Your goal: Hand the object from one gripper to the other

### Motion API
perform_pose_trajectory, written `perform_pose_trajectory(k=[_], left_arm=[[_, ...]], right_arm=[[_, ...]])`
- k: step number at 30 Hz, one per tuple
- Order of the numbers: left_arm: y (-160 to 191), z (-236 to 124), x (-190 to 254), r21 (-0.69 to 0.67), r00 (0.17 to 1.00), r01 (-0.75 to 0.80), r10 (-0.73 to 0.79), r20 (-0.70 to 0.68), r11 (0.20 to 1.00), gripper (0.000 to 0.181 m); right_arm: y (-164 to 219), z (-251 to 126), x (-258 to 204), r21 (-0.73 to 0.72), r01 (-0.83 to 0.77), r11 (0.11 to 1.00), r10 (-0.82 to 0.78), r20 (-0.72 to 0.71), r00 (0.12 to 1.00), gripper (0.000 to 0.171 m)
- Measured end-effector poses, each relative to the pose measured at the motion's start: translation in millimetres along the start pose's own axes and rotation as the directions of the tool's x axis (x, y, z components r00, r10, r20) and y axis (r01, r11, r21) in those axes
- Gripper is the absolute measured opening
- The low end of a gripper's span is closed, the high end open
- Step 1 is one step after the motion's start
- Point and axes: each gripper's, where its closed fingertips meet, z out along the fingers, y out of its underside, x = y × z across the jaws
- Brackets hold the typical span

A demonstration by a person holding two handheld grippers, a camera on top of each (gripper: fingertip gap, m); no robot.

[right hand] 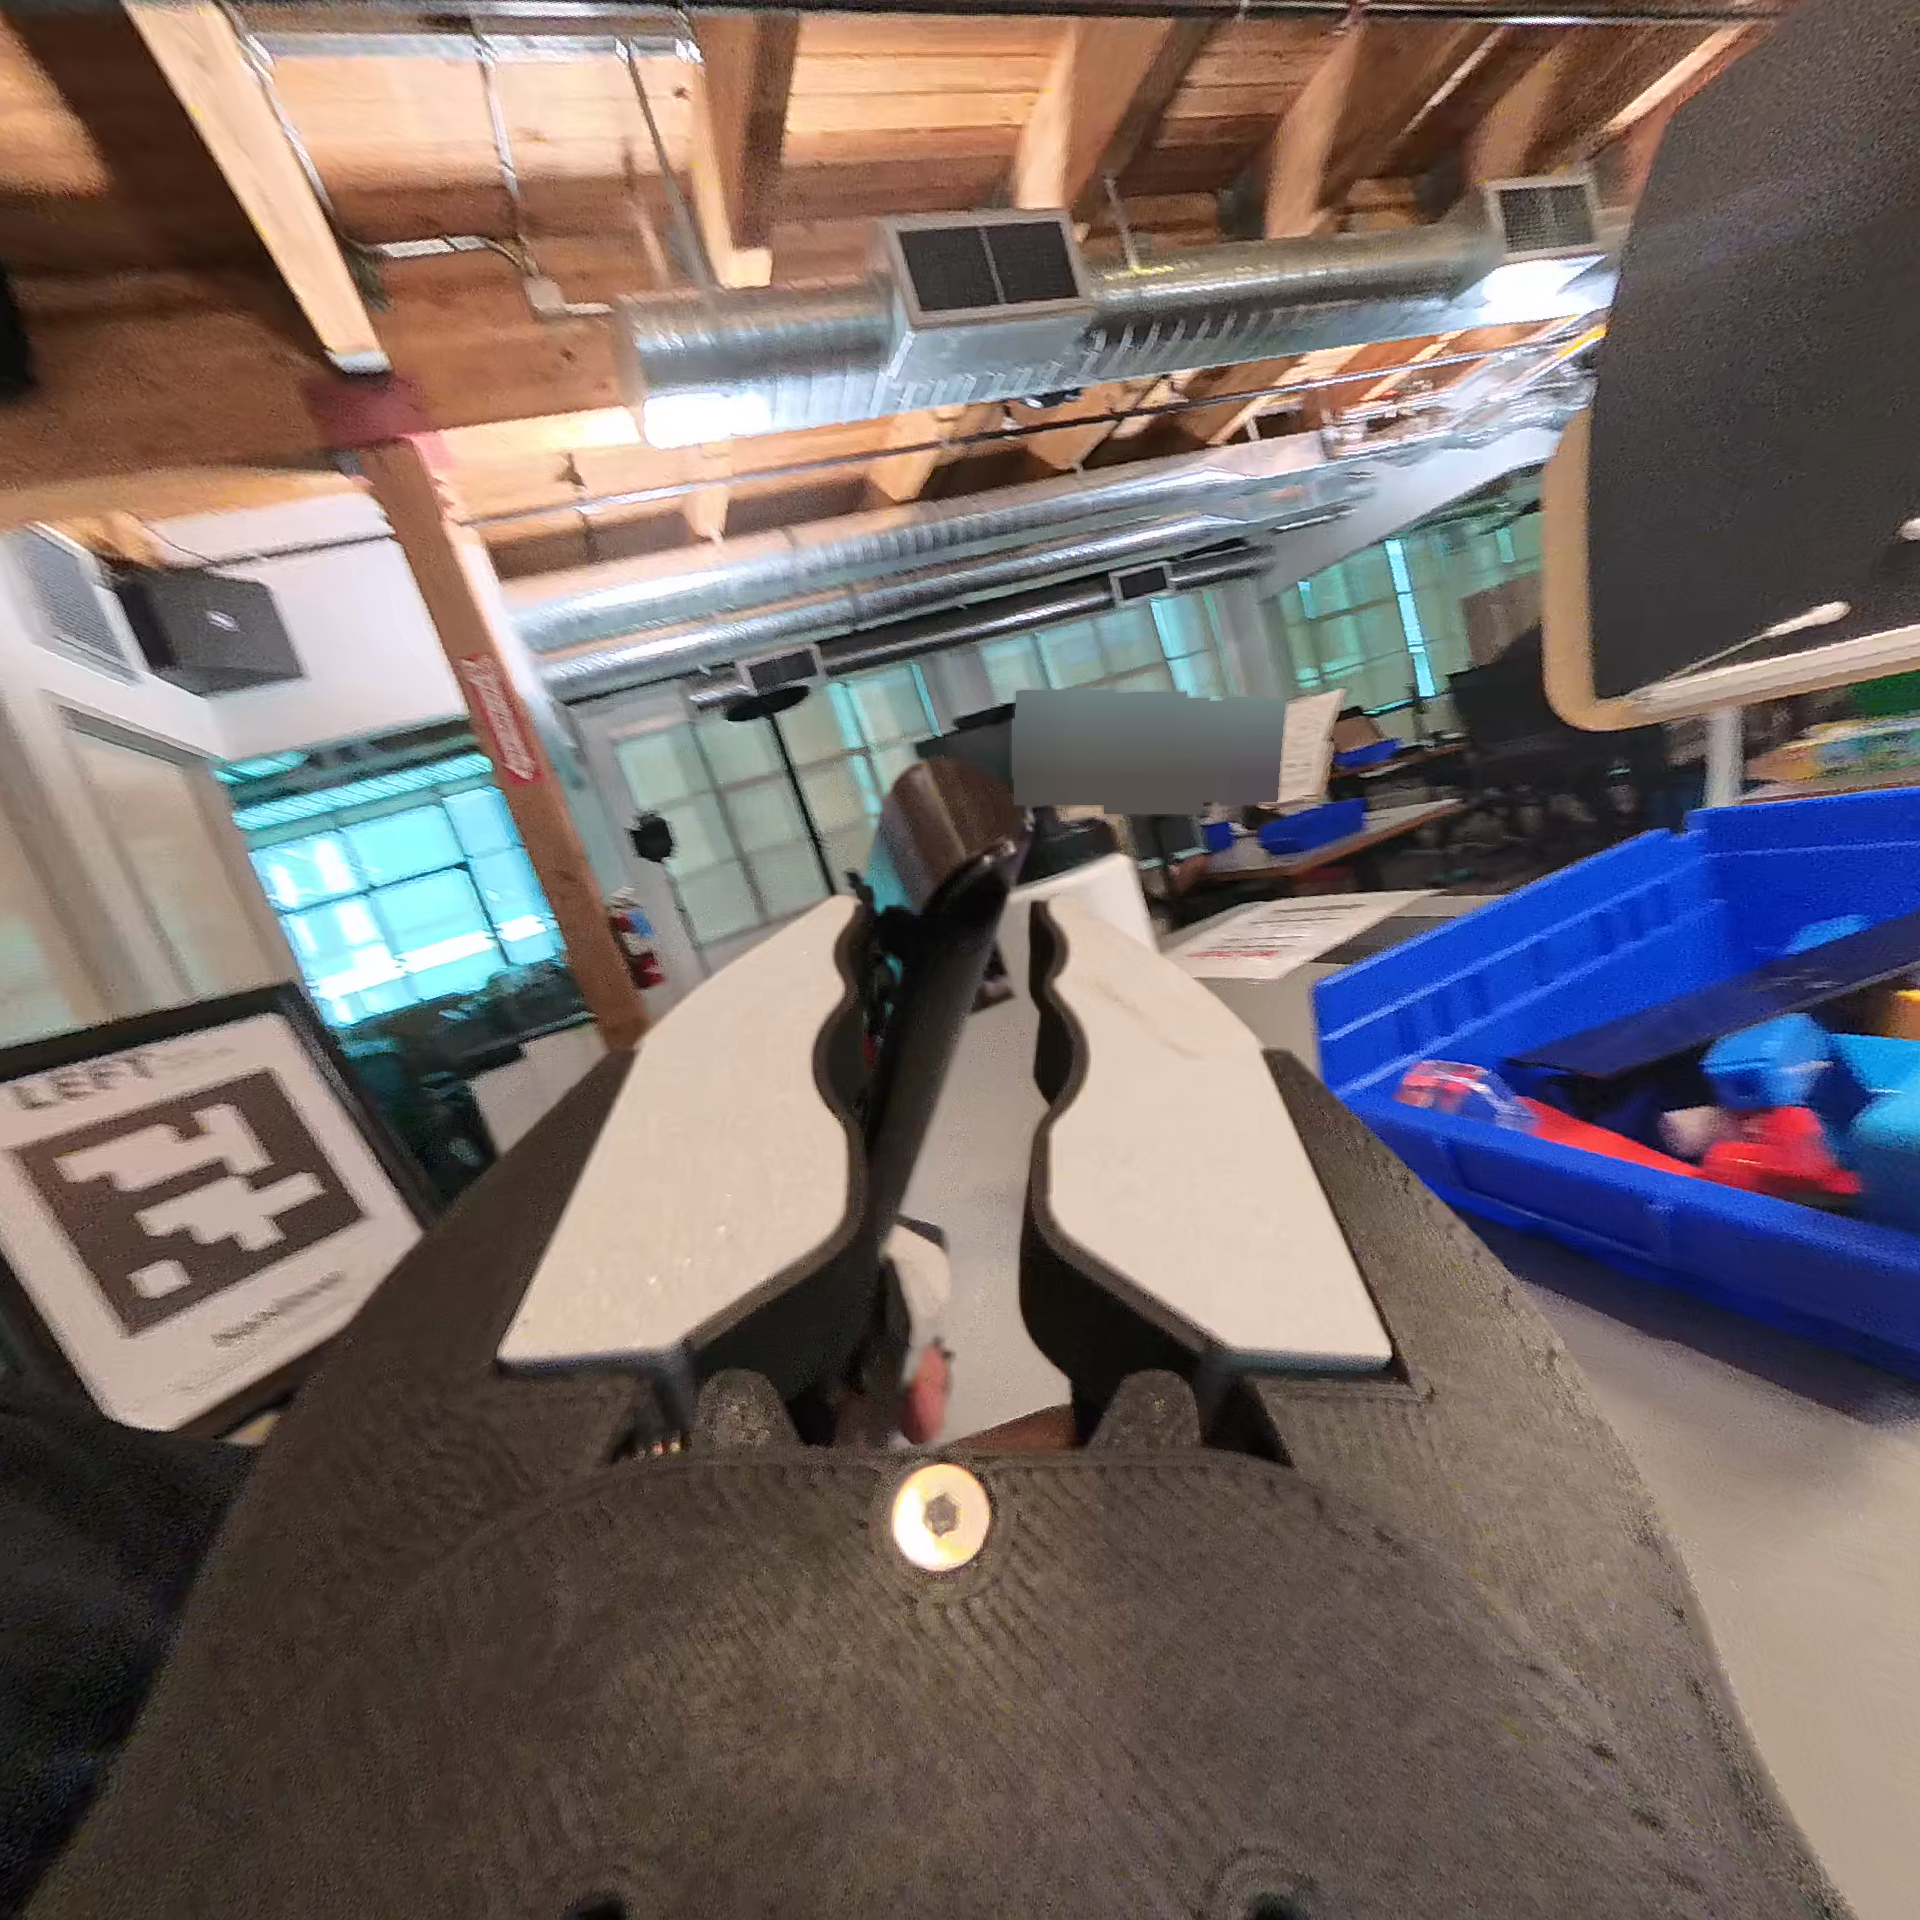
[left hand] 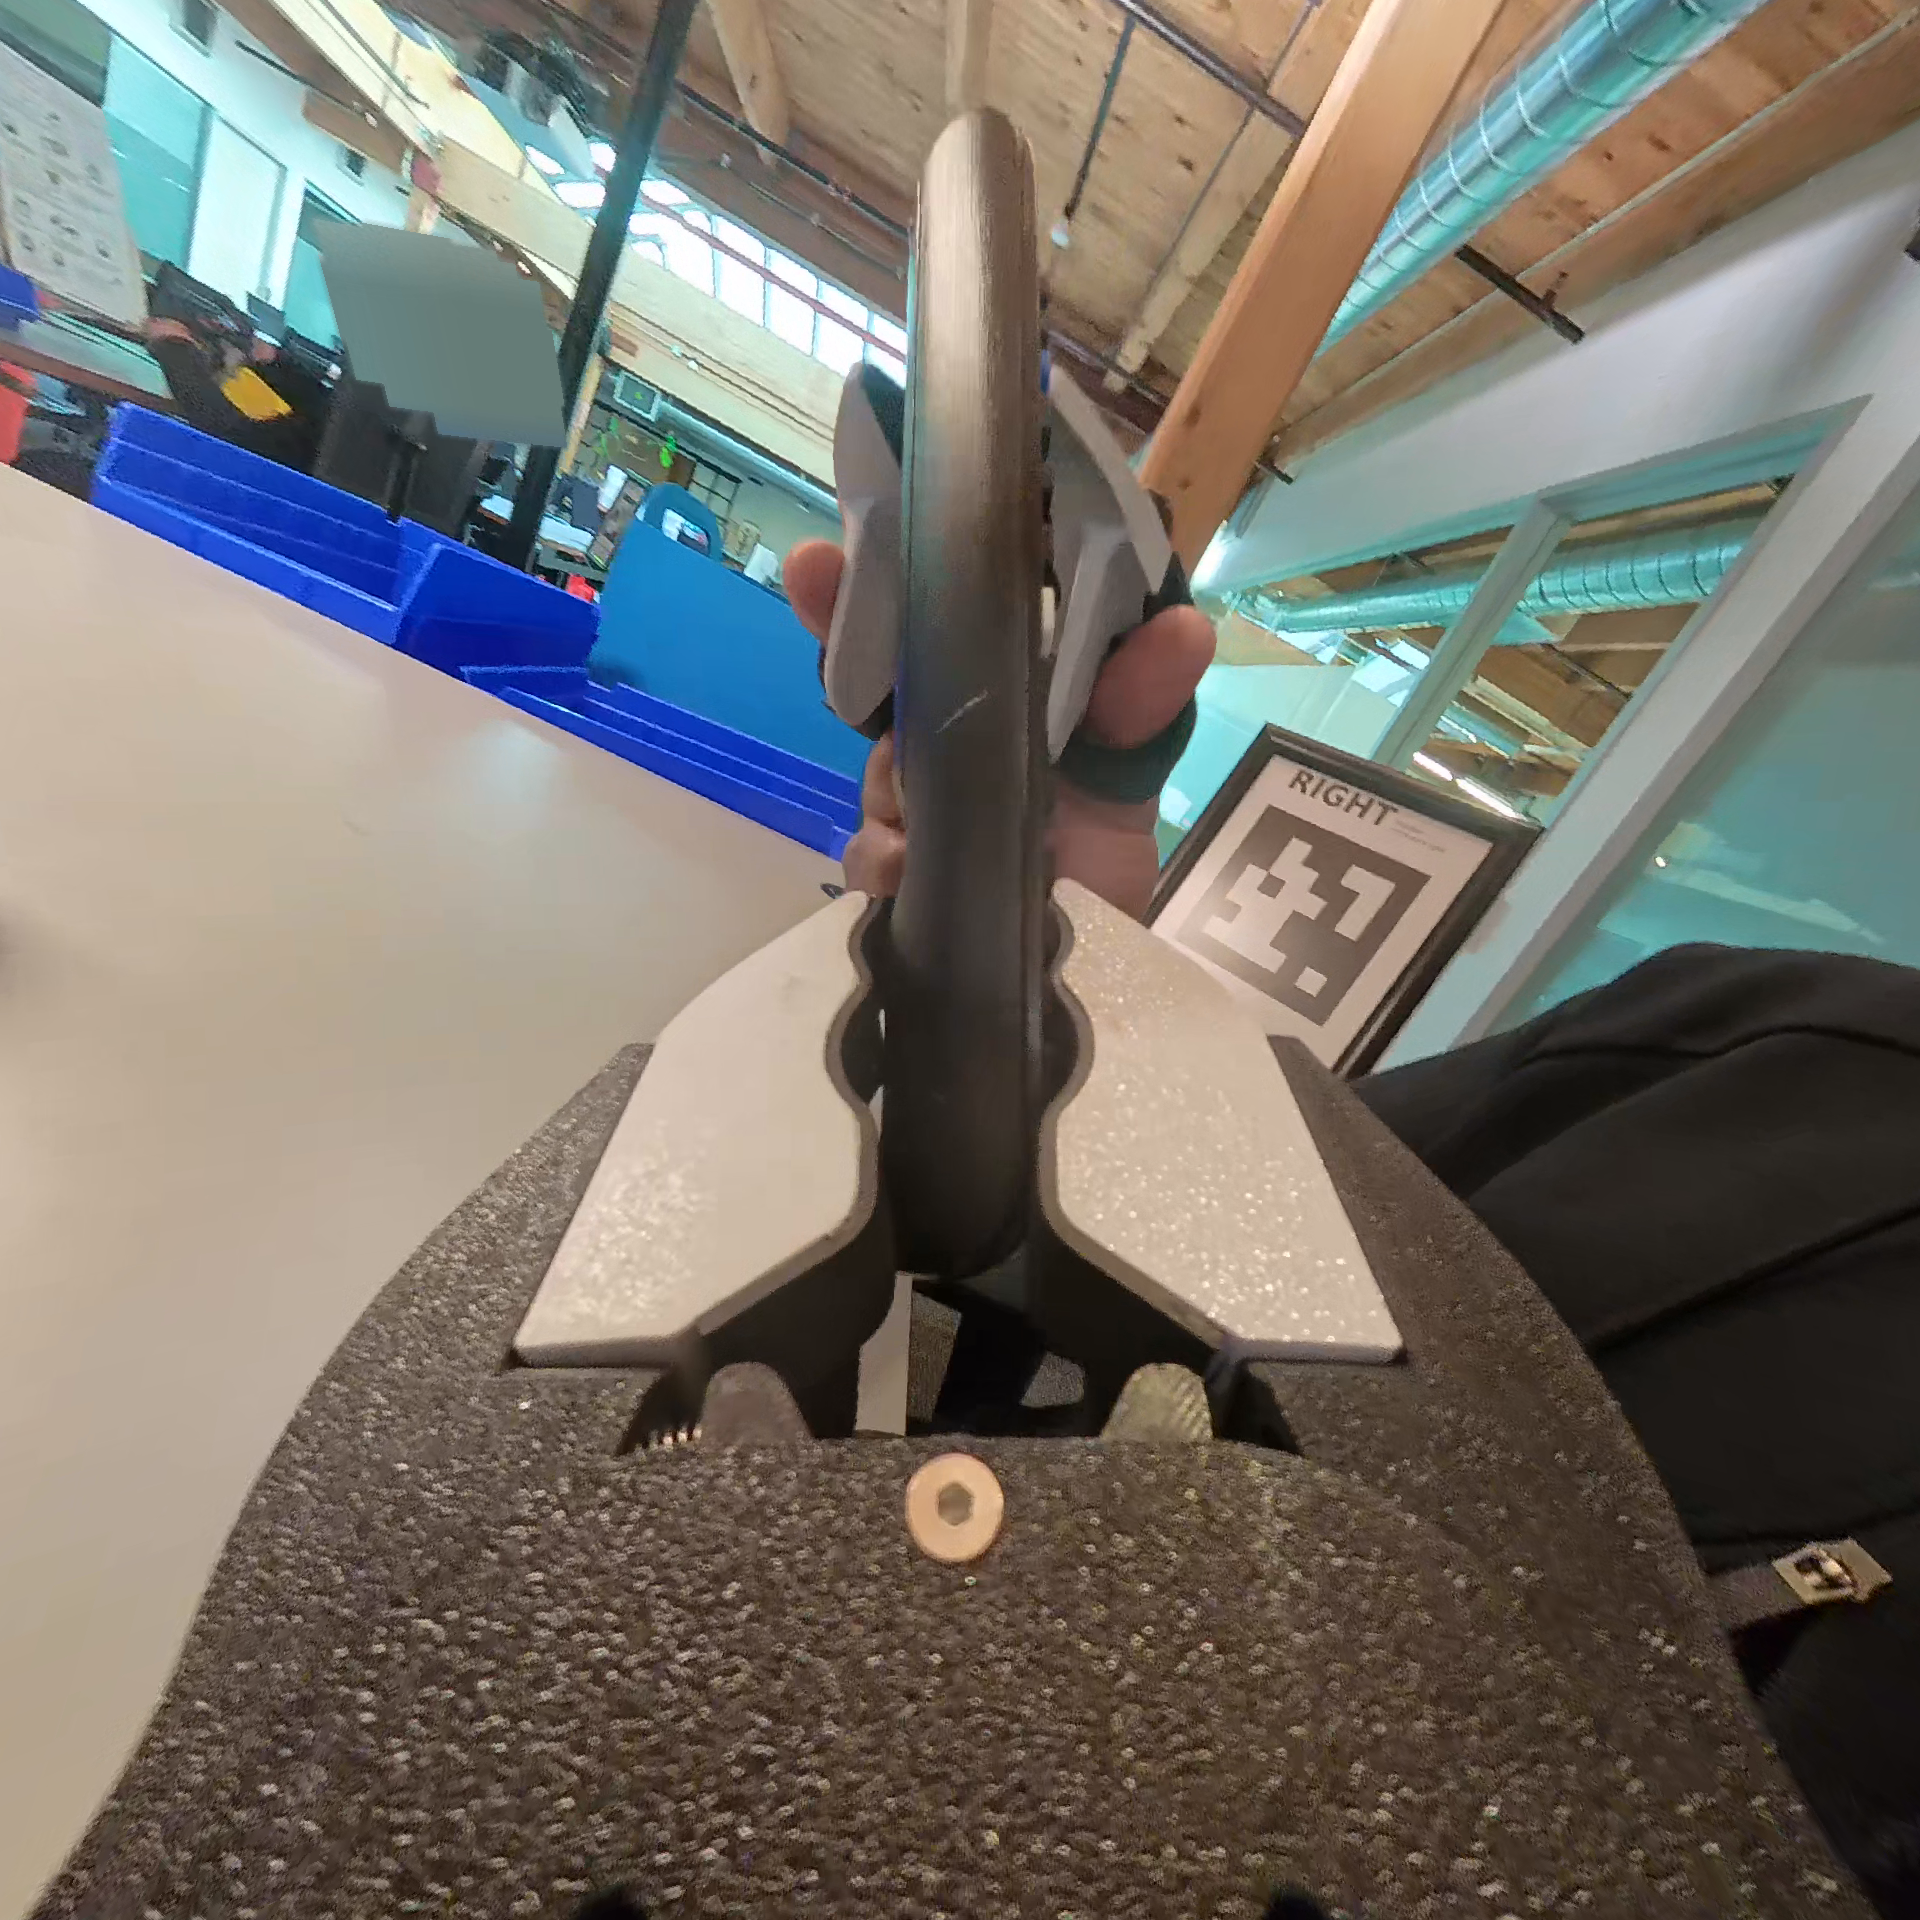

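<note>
Dark ring [left hand: 966,665] held in left gripper [left hand: 961,940] – right gripper [right hand: 940,920] gapes, gripping nothing
White table [left hand: 343,935], blue bins [right hand: 1621,1039], timber ceiling [right hand: 436,208] – workshop room

Wooden ceiling beams [right hand: 260,177] and silver ducts [right hand: 831,343] are running overhead. Daylight is coming through glass-paned windows [right hand: 405,894]. Blue bins [left hand: 312,540] are sitting along the white desk [left hand: 312,935], beside framed marker signs [left hand: 1340,894].

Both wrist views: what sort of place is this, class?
Probably a workshop or lab in a converted industrial building: exposed timber ceiling beams, bare metal ducts, and blue storage bins beside a white table.
</note>
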Motion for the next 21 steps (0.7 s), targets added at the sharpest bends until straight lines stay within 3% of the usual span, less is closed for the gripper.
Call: perform_pose_trajectory(k=[3, 5, 6, 8, 10, 12, 16, 21], left_arm=[[-12, -9, -11, 0.054, 0.997, 0.031, -0.035, 0.074, 0.998, 0.026], [-18, -16, -19, 0.060, 0.989, 0.035, -0.043, 0.142, 0.998, 0.026], [-20, -17, -19, 0.055, 0.987, 0.040, -0.048, 0.154, 0.998, 0.026], [-20, -17, -14, 0.041, 0.987, 0.072, -0.078, 0.142, 0.997, 0.026], [-18, -14, -9, 0.034, 0.985, 0.115, -0.118, 0.128, 0.993, 0.026], [-10, -8, -6, 0.015, 0.977, 0.183, -0.184, 0.108, 0.983, 0.026], [11, 3, -6, -0.043, 0.954, 0.292, -0.287, 0.091, 0.955, 0.027], [30, 12, 2, -0.132, 0.944, 0.330, -0.325, 0.058, 0.935, 0.027]], right_arm=[[-6, -9, 17, -0.051, 0.241, 0.969, -0.245, -0.125, 0.961, 0.041], [-11, -17, 29, -0.123, 0.497, 0.859, -0.512, -0.213, 0.832, 0.046], [-12, -20, 34, -0.178, 0.630, 0.756, -0.654, -0.250, 0.714, 0.050], [-12, -24, 39, -0.309, 0.832, 0.461, -0.881, -0.272, 0.387, 0.056], [-5, -23, 35, -0.394, 0.907, 0.150, -0.973, -0.219, 0.066, 0.060], [8, -18, 29, -0.418, 0.906, -0.070, -0.976, -0.161, -0.149, 0.063], [31, -9, 23, -0.408, 0.880, -0.243, -0.941, -0.124, -0.316, 0.071], [44, -6, 29, -0.419, 0.861, -0.289, -0.922, -0.121, -0.369, 0.059]])
